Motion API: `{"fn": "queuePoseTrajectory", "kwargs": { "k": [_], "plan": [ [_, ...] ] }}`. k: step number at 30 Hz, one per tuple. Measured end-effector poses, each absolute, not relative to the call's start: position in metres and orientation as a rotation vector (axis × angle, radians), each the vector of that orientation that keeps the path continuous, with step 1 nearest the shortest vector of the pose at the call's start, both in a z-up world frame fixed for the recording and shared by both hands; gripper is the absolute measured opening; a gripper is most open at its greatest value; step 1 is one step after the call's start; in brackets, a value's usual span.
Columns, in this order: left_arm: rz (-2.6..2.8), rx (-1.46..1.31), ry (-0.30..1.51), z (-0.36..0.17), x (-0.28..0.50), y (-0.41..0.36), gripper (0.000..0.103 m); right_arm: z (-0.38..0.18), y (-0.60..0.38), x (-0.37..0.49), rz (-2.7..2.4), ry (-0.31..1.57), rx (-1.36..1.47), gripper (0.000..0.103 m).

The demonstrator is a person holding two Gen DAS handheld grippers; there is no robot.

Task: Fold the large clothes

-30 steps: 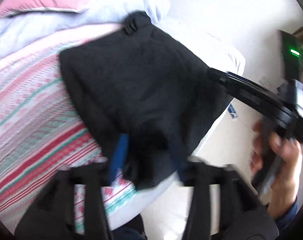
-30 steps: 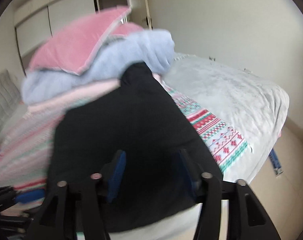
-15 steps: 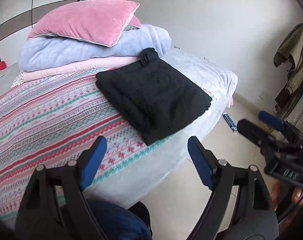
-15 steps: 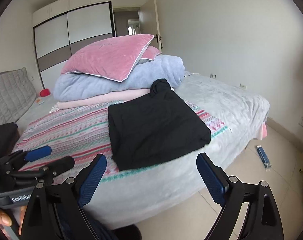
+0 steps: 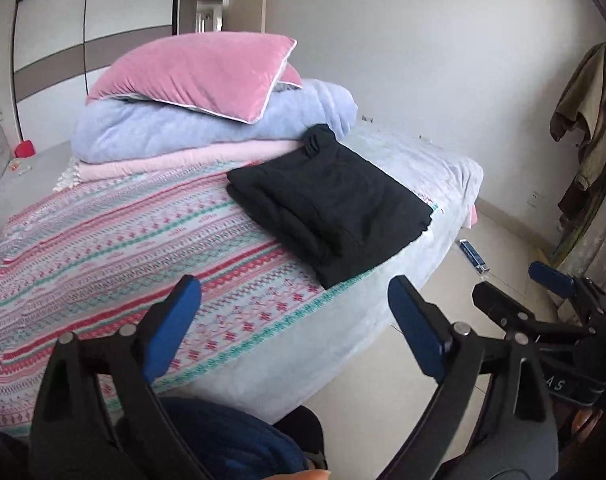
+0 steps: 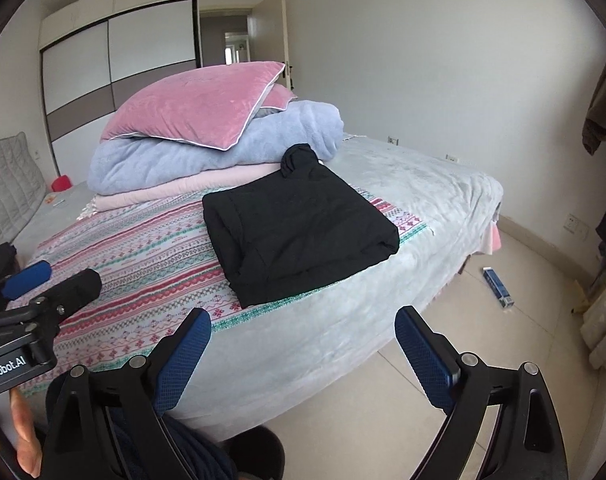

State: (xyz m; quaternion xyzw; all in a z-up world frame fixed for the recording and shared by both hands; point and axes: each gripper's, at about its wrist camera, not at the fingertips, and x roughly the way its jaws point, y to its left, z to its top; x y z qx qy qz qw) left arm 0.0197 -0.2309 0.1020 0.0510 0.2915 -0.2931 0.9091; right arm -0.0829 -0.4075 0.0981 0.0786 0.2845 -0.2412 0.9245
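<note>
A black garment (image 5: 331, 200) lies folded into a flat rectangle on the patterned bedspread (image 5: 123, 240), near the bed's front right corner; it also shows in the right wrist view (image 6: 299, 224). My left gripper (image 5: 295, 300) is open and empty, held back from the bed over its front edge. My right gripper (image 6: 303, 332) is open and empty, also off the bed above the floor. Each gripper shows in the other's view: the right one (image 5: 543, 296) at the right, the left one (image 6: 51, 280) at the left.
A pink pillow (image 6: 199, 108) on a stack of blue and pink blankets (image 6: 207, 160) sits behind the garment. A small blue box (image 6: 499, 288) lies on the tiled floor. Clothes (image 5: 587, 128) hang at the right wall. A wardrobe (image 6: 115, 68) stands behind.
Both grippers have let go of the black garment, opened wide and drawn back from the bed. The garment now lies folded on the bedspread.
</note>
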Motion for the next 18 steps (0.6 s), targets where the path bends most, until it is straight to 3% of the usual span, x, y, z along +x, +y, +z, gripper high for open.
{"fn": "queuePoseTrajectory", "kwargs": {
  "k": [4,18],
  "plan": [
    [-0.599,0.118,0.603,0.109,0.028,-0.222,0.102,0.11,-0.393,-0.084,-0.574,0.556,0.135,0.103],
    [-0.62,0.082,0.678,0.087,0.053,-0.22,0.102,0.106,-0.378,-0.067,-0.718,0.58,0.054,0.103]
  ]
}}
